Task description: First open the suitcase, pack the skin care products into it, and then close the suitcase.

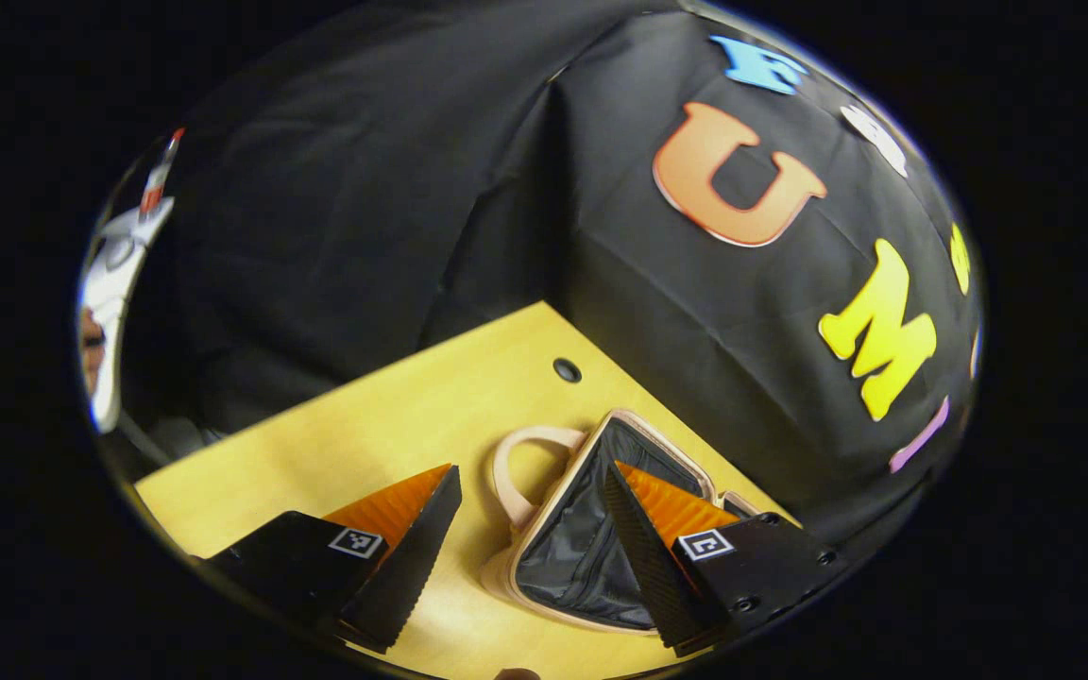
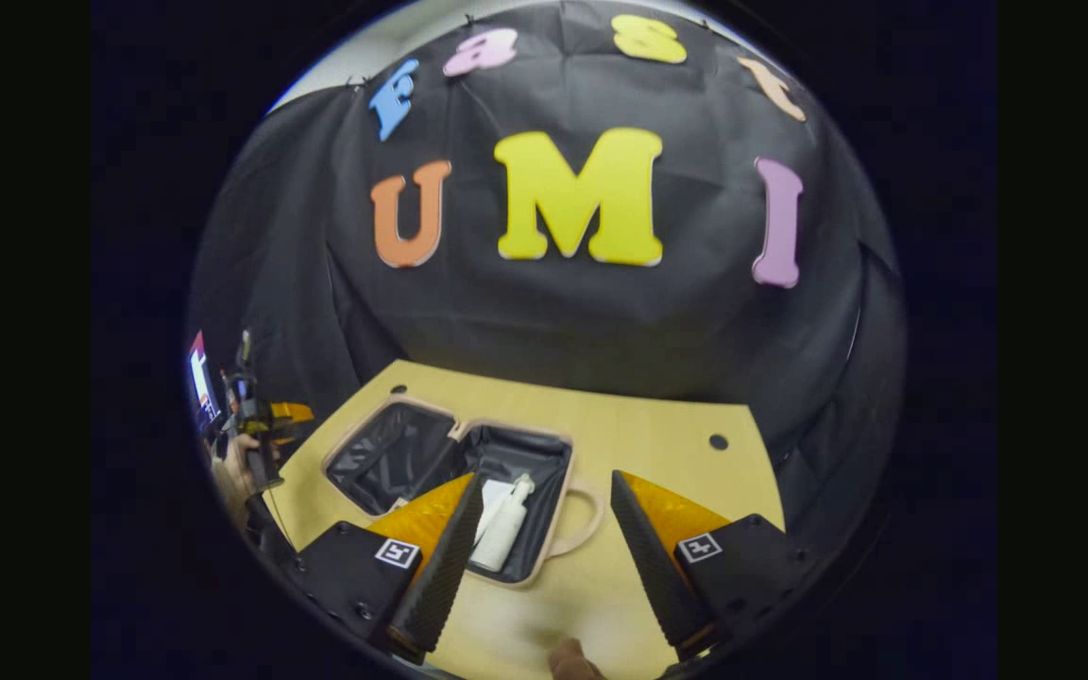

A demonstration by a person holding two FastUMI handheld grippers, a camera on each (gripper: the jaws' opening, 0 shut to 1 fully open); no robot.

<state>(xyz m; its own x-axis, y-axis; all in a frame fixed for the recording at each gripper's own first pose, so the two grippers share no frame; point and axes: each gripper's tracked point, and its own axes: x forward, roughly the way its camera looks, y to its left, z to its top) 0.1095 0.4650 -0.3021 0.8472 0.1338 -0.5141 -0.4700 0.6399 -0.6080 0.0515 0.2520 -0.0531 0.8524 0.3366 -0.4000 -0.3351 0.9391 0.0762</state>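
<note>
A small beige suitcase [image 2: 468,430] lies open flat on the yellow table [image 2: 657,425], both halves lined in black. A white pump bottle [image 2: 504,529] and a white flat item [image 2: 492,496] lie in its right half, by the handle [image 2: 586,524]. My right gripper [image 2: 544,557] is open just in front of that half, above the table. In the left gripper view the suitcase [image 1: 591,529] shows one black-lined half with its beige handle [image 1: 518,472]. My left gripper [image 1: 525,557] is open over it, its right finger above the lining. The other gripper [image 2: 256,425] shows far left, held by a hand.
The table [image 1: 355,444] has a round cable hole [image 1: 567,370] near the back corner and another hole [image 2: 718,441] at the right. Black cloth walls close the back and sides. A screen [image 2: 199,378] glows at far left.
</note>
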